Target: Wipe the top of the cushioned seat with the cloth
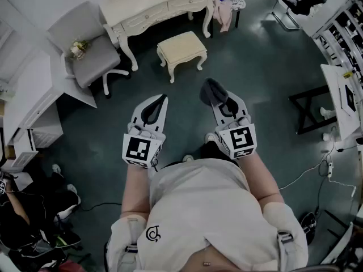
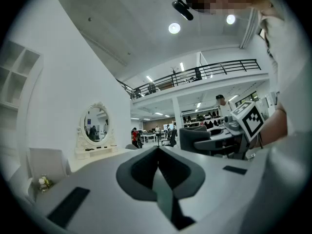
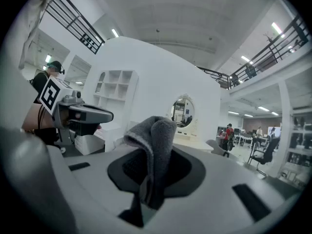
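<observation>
Dark floor (image 1: pixel 255 67), cloth (image 3: pixel 155 140) clamped between right gripper (image 1: pixel 221 102) jaws

The cloth (image 3: pixel 157 139) is grey and soft; it is folded over and pinched in the shut jaws of the right gripper (image 3: pixel 151 177), its fat end poking past the tips; the cushioned seat (image 1: pixel 181 46) is a small cream stool with curly legs; it stands upright, well apart from the cloth.

Office-like hall: mezzanine railing (image 2: pixel 209 70), desk chair (image 3: pixel 263 154), dressing table (image 1: pixel 160 7).
</observation>
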A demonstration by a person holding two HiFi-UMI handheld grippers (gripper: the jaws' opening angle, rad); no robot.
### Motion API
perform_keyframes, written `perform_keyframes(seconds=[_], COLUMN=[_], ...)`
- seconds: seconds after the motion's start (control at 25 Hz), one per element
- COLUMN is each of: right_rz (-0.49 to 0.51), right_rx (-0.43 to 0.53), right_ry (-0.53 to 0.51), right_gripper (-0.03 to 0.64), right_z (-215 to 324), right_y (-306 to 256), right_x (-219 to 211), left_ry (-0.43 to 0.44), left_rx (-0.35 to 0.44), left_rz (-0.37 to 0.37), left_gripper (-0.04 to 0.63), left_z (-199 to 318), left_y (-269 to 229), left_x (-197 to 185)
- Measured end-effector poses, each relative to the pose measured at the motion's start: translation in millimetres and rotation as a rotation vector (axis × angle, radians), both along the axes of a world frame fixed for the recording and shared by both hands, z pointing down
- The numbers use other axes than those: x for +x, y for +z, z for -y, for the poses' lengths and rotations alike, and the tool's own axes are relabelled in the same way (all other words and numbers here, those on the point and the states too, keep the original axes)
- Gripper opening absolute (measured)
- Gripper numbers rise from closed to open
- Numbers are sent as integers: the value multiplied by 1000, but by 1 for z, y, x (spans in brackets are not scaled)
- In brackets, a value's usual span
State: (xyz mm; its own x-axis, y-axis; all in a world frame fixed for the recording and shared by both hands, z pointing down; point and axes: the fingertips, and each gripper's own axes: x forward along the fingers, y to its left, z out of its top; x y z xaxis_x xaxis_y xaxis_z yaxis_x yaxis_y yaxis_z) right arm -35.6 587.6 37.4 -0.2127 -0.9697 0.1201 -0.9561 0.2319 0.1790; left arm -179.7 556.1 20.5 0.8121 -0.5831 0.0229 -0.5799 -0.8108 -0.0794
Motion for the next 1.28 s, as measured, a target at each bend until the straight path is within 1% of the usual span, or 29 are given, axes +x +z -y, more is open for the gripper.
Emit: perform_keyframes(seconds=[0.16,0.36,0.56,0.8,0.88,1.04,1.28], right_rz=[4,8,97,108,106,106,100], right_rx=[-5,0,14,-27,-35,-59,-48], right_ry=[-10,-10,-8,-12,-22,-41,-127], right_gripper=[69,69,74,74,74,74,75], right_z=[-1,0,1,11,21,53,126], right_y=[0,-3,-4,12,15,28,33], right_x=[-2,0,1,7,11,31,72], left_ry=[17,11,6,-19,-31,-54,-118], left_rx=[17,8,-2,-31,-39,-48,-64], left_rz=[0,0,-3,-10,-15,6,16], left_gripper=[14,14,14,14,14,14,14], left_z=[-2,1,1,10,19,44,110], left_y=[-2,0,2,13,15,25,33], left_x=[4,4,2,3,7,25,65])
